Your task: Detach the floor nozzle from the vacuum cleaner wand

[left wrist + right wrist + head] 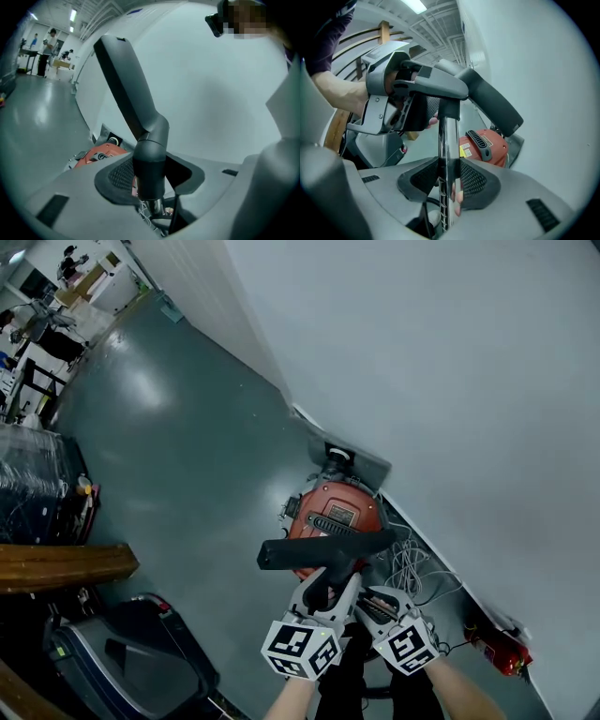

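The dark grey floor nozzle [323,549] hangs in the air above the vacuum body, its long head tilted [123,79] [494,103]. Its round neck [150,159] stands between the jaws of my left gripper [323,592] [150,180], which are shut on it; the right gripper view shows this gripper [410,110] around the neck. Below the neck's collar runs the chrome wand [447,154] [153,206]. My right gripper [375,601] [449,180] is shut on the wand, a pad on each side. Collar and wand look joined.
The red vacuum body [333,512] [485,143] sits on the grey floor against the white wall [450,381], with loose white cables [412,568] and a red canister [502,652] beside it. A wooden bench [56,566] and a dark case [131,652] lie at left.
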`<state>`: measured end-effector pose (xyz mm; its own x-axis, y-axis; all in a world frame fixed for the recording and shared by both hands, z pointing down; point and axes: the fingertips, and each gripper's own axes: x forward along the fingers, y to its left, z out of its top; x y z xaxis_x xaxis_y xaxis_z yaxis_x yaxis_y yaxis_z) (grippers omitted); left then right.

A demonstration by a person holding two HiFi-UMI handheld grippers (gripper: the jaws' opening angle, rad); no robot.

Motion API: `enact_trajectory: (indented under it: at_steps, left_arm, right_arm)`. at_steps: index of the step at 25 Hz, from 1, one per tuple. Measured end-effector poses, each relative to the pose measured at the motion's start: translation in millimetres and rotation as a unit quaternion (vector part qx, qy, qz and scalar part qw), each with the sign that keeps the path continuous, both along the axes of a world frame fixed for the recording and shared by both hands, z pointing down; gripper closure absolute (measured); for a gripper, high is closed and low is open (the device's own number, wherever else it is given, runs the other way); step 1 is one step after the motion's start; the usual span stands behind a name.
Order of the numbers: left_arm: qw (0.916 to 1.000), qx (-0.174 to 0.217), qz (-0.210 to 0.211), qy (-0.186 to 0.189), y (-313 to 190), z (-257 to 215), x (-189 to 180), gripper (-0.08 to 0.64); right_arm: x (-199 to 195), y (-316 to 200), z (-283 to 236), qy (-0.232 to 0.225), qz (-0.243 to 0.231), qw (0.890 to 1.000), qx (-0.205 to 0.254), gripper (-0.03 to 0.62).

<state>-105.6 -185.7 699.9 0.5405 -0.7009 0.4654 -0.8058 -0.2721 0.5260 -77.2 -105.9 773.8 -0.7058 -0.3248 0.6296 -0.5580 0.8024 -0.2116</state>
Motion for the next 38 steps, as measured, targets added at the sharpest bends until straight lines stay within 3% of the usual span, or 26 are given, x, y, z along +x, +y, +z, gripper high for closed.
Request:
enact_trajectory:
  at_steps: [2,5,6,7,8,9,10,11,12,13,14,15,16,17,20,22,30,35,38]
  left_arm:
    - [0.9989,-0.014,-0.008,0.045,-0.1,-3.6,-9.9,0.379]
    - [0.9864,-0.041,-0.023,0.157,-4.0,-6.8,-21.7,0.377]
    - [0.9865,-0.039,-0.025,0.157,-4.9,-7.2,-23.9,0.379]
    - [0.9917,-0.025,-0.02,0.125,-5.0,-8.1,-24.5,0.377]
    - [0.998,0.0,-0.002,0.063,-4.2,-10.1,-22.7,0.378]
    - [0.9993,0.028,0.022,-0.008,-3.1,-12.5,-19.1,0.377]
    - [0.9967,0.046,0.039,-0.054,-2.9,-13.5,-15.6,0.379]
    - [0.9968,0.047,0.038,-0.052,-4.3,-12.4,-15.0,0.377]
    - [0.9994,0.031,0.017,-0.006,-6.7,-9.4,-18.8,0.379]
    - [0.9975,0.006,-0.02,0.067,-9.2,-5.9,-27.2,0.377]
    - [0.987,-0.017,-0.066,0.145,-11.3,-3.3,-38.8,0.379]
    - [0.9713,-0.033,-0.109,0.209,-12.8,-2.1,-51.0,0.379]
    - [0.9591,-0.04,-0.137,0.245,-13.2,-1.8,-60.5,0.378]
    - [0.9568,-0.04,-0.145,0.249,-12.1,-1.5,-65.5,0.379]
    - [0.9775,-0.03,-0.104,0.181,-2.3,-1.1,-63.8,0.377]
    - [0.9821,-0.025,-0.095,0.161,2.1,-3.1,-64.6,0.377]
    - [0.9862,-0.007,-0.103,0.129,9.7,-2.8,-72.2,0.377]
    - [0.9837,0.0,-0.119,0.135,11.5,-19.3,-78.6,0.377]
    - [0.9824,0.007,-0.13,0.134,13.4,-38.6,-77.7,0.377]
  right_arm:
    - [-5.5,-1.7,-7.2,-0.021,0.0,1.0,0.0,0.448]
    - [-7.7,-7.0,-15.6,-0.047,-0.014,0.999,0.004,0.448]
    - [-9.5,-7.6,-15.5,-0.049,-0.018,0.999,0.003,0.449]
    - [-12.4,-7.2,-14.2,-0.047,-0.021,0.999,0.001,0.449]
    - [-15.9,-6.0,-12.3,-0.043,-0.024,0.999,-0.002,0.449]
    - [-18.8,-5.1,-10.4,-0.038,-0.025,0.999,-0.002,0.449]
    - [-20.2,-5.4,-8.8,-0.035,-0.023,0.999,-0.002,0.449]
    - [-19.6,-7.0,-7.7,-0.034,-0.02,0.999,0.0,0.449]
    - [-18.2,-8.8,-6.8,-0.036,-0.018,0.999,0.0,0.449]
    - [-16.8,-10.2,-6.1,-0.039,-0.016,0.999,-0.001,0.449]
    - [-15.4,-11.9,-4.9,-0.041,-0.015,0.999,-0.003,0.449]
    - [-13.6,-14.4,-2.9,-0.041,-0.013,0.999,-0.004,0.449]
    - [-11.2,-18.2,0.2,-0.037,-0.008,0.999,-0.006,0.449]
    - [-8.4,-23.0,4.7,-0.029,-0.001,1.0,-0.007,0.449]
    - [-4.6,-41.2,23.6,-0.002,0.014,1.0,-0.018,0.449]
    - [-5.7,-54.3,37.1,0.012,0.019,0.999,-0.027,0.449]
    - [-13.4,-73.0,60.1,0.028,0.041,0.997,-0.051,0.449]
    - [-4.6,-65.9,40.6,0.018,0.041,0.998,-0.05,0.448]
    - [10.8,-64.8,11.2,-0.003,0.069,0.996,-0.051,0.448]
